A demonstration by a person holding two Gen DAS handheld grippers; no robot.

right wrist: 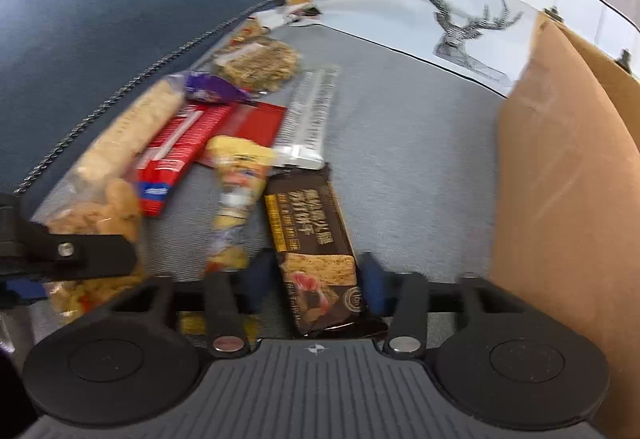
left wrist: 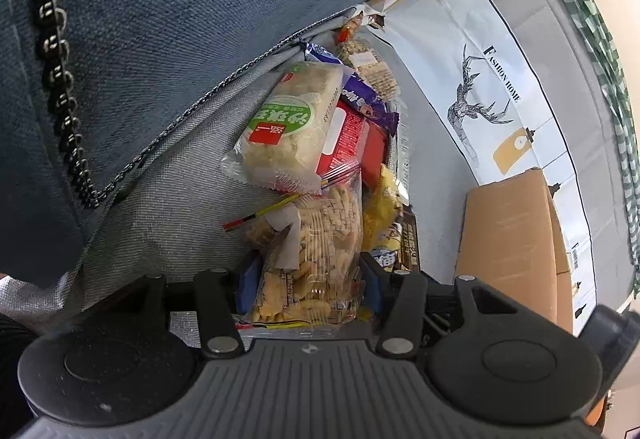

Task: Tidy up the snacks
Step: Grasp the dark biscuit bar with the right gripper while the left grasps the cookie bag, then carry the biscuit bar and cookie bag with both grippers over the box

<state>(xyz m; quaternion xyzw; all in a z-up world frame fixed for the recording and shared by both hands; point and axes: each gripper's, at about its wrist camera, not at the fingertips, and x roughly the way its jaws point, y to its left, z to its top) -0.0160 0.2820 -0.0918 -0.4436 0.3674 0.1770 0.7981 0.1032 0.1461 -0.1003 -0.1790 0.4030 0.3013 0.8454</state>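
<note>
- The step in hand appears to be gathering: each claw has taken one packet from the loose heap of snacks on the grey cloth, with the cardboard box (right wrist: pixel 560 175) as the likely place to put them.
- The left claw (left wrist: pixel 304 279) pinches a clear bag of biscuits (left wrist: pixel 316 239); its blue pads press the bag's sides low down, while the rest of the bag sticks out ahead of the claw. The bag sits at the near end of the heap, on the far side of it from the cardboard box.
- The right claw (right wrist: pixel 316 279) has its jaws on either side of the dark brown cracker packet (right wrist: pixel 312 227), the snack nearest the cardboard box. The pads look to be touching its edges, though blur makes the grip uncertain.
- The other snacks (a green-labelled rice cake pack (left wrist: pixel 288 123), a red box (right wrist: pixel 180 155), a yellow packet (right wrist: pixel 236 195) and a purple wrapper (right wrist: pixel 212 87)) lie in the heap against a blue cushion (right wrist: pixel 120 19), farther from the cardboard box.
- The next move probably calls for a firm hold on the dark packet, a lift clear of the yellow packet just beside it, then a carry across the bare cloth to the cardboard box.
</note>
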